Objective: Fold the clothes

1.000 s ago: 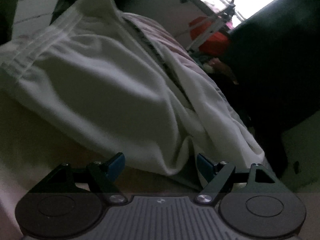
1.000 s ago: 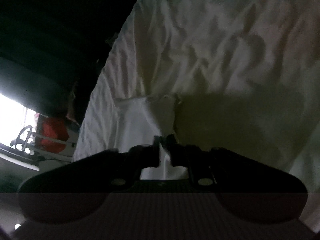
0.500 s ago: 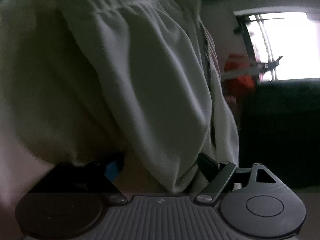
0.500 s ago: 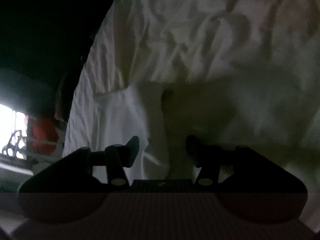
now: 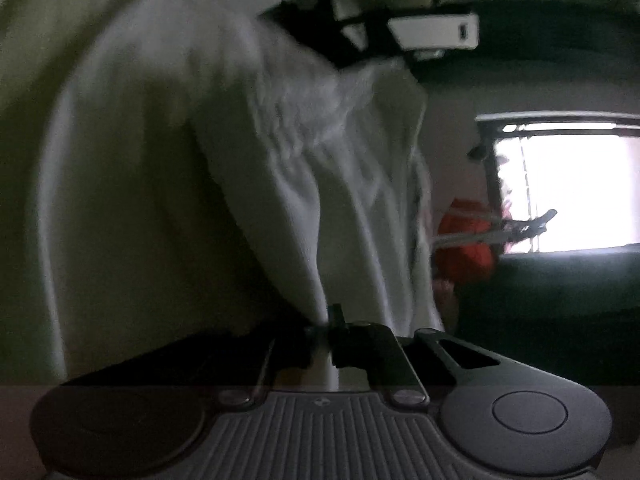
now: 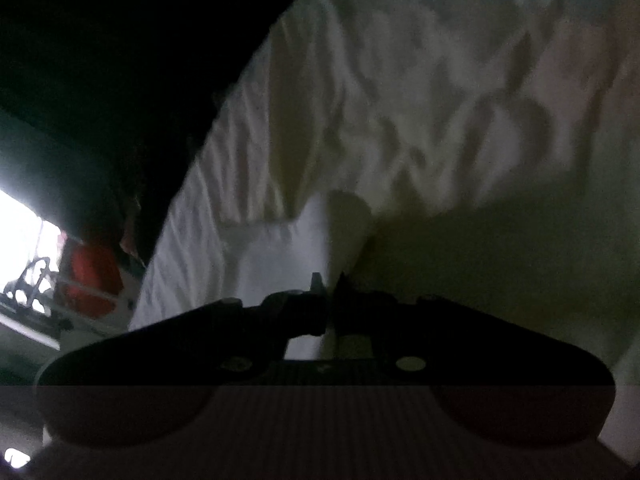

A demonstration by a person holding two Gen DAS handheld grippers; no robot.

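White garment (image 5: 280,184) hangs above rumpled bed sheet (image 6: 420,92), soft knit, gathered ribbed band near top. Left claw (image 5: 326,344) clamped on lower fold; right claw (image 6: 330,304) pinching another edge. Likely best: keep both pinches level, pull cloth taut, lower evenly.

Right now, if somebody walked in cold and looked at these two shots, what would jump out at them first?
The white garment fills the left wrist view, its gathered waistband bunched at centre, pinched in the left claw. In the right wrist view the right claw is shut on a fold of the same white cloth over a rumpled bedsheet. A glaring window and something red stand at the right.
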